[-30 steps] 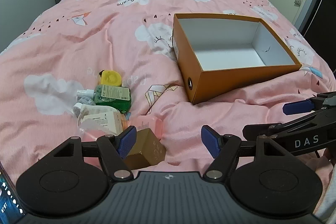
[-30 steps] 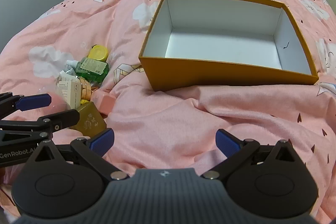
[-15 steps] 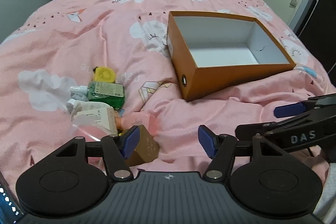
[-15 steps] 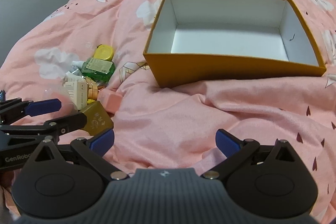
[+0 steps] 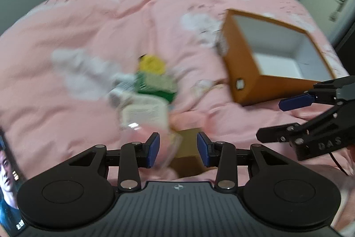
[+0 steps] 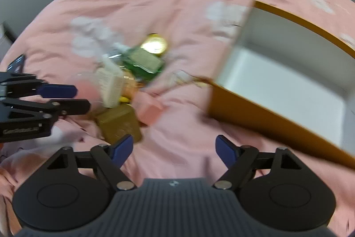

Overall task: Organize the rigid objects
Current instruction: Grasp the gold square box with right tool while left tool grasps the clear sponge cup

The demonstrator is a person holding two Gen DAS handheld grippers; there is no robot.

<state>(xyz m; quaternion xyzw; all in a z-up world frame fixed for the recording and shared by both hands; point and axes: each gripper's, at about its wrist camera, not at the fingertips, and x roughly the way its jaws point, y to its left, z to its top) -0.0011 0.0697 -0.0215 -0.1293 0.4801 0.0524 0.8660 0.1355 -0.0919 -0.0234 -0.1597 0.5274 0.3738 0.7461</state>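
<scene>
Jaws closing, both grippers, nothing pinched; gold box (image 6: 119, 123) clearer, seemingly, from right wrist.

The one thing I can read is "DAS", pale letters on the black arm of my right gripper (image 5: 295, 103), at the right edge of my left camera's frame. My left gripper (image 6: 73, 97) carries a line of print at the left edge of the other frame, too blurred to read.
</scene>
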